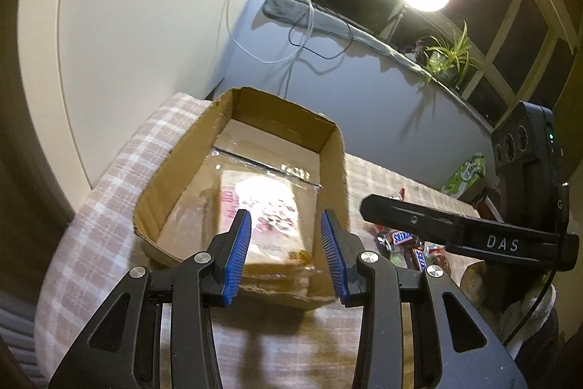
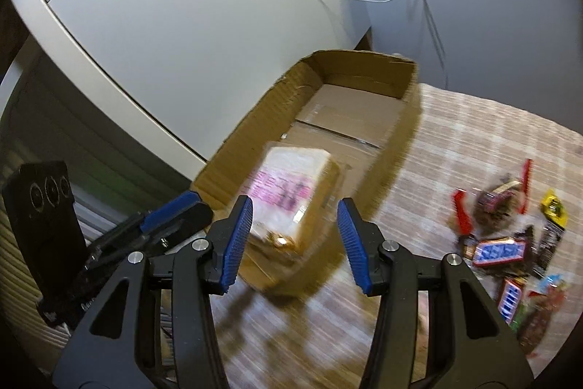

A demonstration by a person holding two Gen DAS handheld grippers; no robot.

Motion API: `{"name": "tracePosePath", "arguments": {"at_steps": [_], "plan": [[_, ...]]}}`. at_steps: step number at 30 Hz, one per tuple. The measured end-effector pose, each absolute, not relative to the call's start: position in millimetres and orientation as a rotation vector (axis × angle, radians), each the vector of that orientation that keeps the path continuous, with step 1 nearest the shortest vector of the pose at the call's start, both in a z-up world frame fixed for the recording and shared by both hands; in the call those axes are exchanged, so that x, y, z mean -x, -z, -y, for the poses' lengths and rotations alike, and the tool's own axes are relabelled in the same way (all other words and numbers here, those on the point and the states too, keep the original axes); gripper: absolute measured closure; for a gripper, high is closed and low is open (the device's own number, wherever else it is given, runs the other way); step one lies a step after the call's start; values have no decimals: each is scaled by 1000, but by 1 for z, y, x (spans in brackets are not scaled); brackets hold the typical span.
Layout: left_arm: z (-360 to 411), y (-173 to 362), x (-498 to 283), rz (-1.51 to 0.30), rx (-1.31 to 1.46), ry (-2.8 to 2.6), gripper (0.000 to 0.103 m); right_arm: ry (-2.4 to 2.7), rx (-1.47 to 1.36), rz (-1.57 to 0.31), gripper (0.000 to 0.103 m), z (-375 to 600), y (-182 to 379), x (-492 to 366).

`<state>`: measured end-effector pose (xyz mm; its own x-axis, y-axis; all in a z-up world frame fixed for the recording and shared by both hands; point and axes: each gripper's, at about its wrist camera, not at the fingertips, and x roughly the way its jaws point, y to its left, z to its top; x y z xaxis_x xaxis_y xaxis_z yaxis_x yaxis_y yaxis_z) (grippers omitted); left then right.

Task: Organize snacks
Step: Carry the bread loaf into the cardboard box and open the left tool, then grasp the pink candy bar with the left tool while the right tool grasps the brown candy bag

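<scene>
Cardboard box (image 1: 329, 166) is sitting open-topped on the checked cloth (image 1: 120, 185) covering the worktop, occupying the centre of the left wrist view and running from lower centre toward upper centre in the right wrist view. Inside it, a clear-wrapped snack pack (image 1: 267, 217) with a pink-printed label is lying flat on the box floor at the near end, just above the jaws in both views. Judgement: it is lying flat so later items can go beside it, and the far half of the box is remaining bare for that.

Long axis of the pack is running along the box's length, from bottom centre of the frame toward the upper centre; its labelled face is pointing up. The right wrist view is blurred, so finer print cannot be read.

Left gripper (image 1: 286, 252) is hovering over the near box wall, jaws partly open, nothing between the blue pads; the pack lies beyond them, apart. Right gripper (image 2: 295, 241) is likewise partly open and holding nothing, the pack showing through the gap but seemingly not touched.

Loose snack pile (image 2: 510, 243), with wrapped bars among it, is waiting on the cloth at right of the right wrist view, well apart from the box. Judgement: the sorting is at an early stage, with most items outside.
</scene>
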<state>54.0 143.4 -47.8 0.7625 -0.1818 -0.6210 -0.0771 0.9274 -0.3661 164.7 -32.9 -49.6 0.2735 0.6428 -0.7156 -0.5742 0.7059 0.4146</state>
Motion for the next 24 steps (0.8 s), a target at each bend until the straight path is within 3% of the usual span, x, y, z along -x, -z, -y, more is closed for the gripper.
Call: {"name": "tracePosePath", "arguments": {"at_steps": [1,3,5,12,24], "plan": [[-141,48,-54,-708,385,62,63,-811,-71,-996,50,41,49,-162],[-133,48,-52,-713,376,73,63,-783,-56,-977,37,59,48,-157],[-124,47,-51,-717,368,85,63,-758,-45,-955,34,75,48,-154],[-89,53,-50,-753,344,154,63,-579,33,-902,34,150,51,-139],[-14,99,-64,-929,295,290,63,-401,79,-982,34,219,90,-137]]}}
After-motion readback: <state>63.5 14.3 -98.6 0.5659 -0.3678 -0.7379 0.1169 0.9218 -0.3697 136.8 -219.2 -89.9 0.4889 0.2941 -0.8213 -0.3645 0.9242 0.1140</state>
